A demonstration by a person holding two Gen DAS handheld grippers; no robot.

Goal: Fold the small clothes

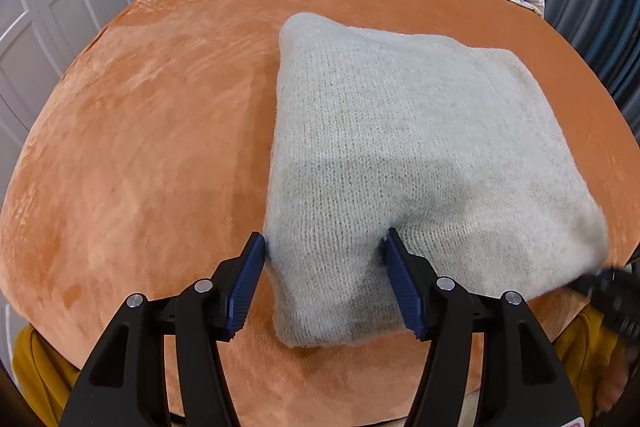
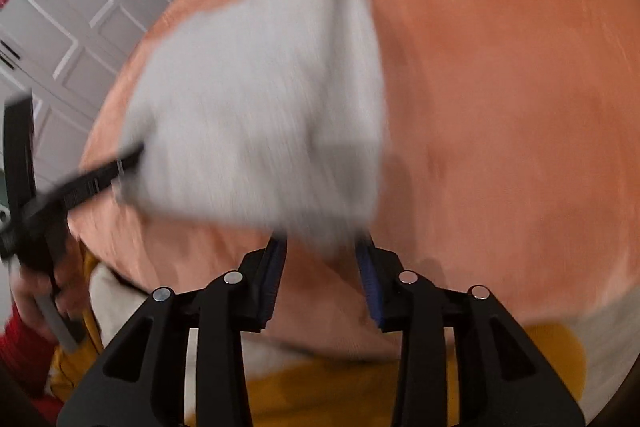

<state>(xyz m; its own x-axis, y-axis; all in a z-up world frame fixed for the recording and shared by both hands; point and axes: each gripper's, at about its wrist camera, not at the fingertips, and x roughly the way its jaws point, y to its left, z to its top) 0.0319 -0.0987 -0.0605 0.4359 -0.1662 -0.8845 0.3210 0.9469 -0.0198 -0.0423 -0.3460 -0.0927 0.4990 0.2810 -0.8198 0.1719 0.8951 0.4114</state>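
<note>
left wrist: left gripper (image 1: pixel 324 247) jaws wide, straddling the near-left corner of the folded grey knit (image 1: pixel 400 147), which lies flat on the orange bedspread (image 1: pixel 140 147); looks set to pinch or press that corner. right wrist: blurred; right gripper (image 2: pixel 320 243) jaws part open around the knit's (image 2: pixel 260 99) near edge, grip unclear, probably squaring the fold.

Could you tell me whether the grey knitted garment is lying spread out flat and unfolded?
No, the grey knitted garment sits folded into a compact, thick square.
</note>
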